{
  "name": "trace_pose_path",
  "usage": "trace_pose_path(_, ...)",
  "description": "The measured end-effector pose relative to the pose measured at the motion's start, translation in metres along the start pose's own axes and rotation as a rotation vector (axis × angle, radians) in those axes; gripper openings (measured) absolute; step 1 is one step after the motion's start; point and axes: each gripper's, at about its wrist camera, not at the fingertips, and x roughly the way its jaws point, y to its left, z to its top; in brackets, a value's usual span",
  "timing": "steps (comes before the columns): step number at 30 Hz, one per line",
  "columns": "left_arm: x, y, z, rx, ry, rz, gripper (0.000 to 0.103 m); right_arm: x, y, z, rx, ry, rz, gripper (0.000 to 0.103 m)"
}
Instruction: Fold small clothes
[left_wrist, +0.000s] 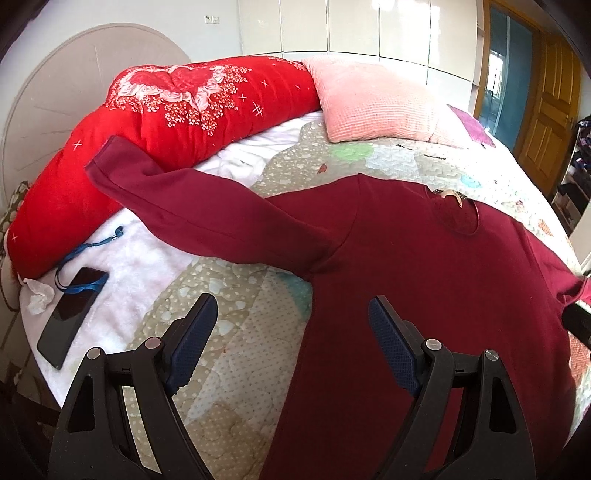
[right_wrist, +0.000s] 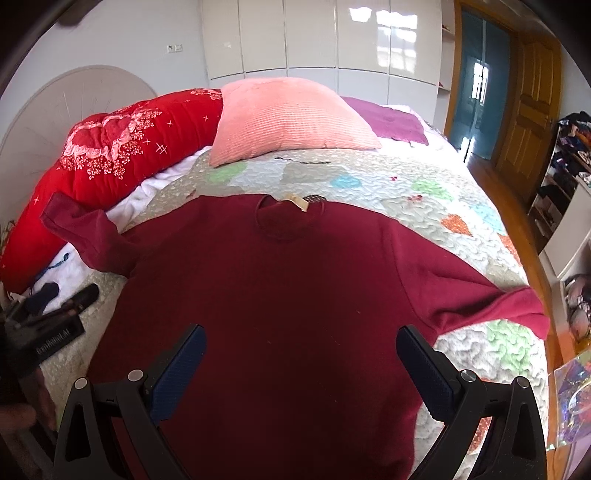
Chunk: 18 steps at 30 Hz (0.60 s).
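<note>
While the maroon sweater (right_wrist: 280, 295) is laid flat on the quilted bed (right_wrist: 369, 177), both the left gripper (left_wrist: 291, 325) and right gripper (right_wrist: 301, 354) are held spread, seemingly just above it.

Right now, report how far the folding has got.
Done: the maroon sweater lies spread flat on the quilt, both sleeves out. In hand: nothing; the left gripper and right gripper hover open above it. Left: every fold.

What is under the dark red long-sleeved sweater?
The dark red long-sleeved sweater lies flat on the patchwork quilted bedspread; one cuff rests on the rolled red floral quilt. Anything beneath the body is covered.
</note>
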Motion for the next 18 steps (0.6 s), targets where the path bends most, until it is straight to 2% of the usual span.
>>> trace_pose_path(7,0.011,0.004,0.005,-0.008,0.015,0.002,0.084,-0.013,-0.009,0.002,0.003,0.0,0.036,0.103)
trace_pose_path(18,0.03,0.015,0.017,-0.037,0.036,0.019,0.084,0.018,0.015,0.006,-0.029,0.004,0.044,0.103)
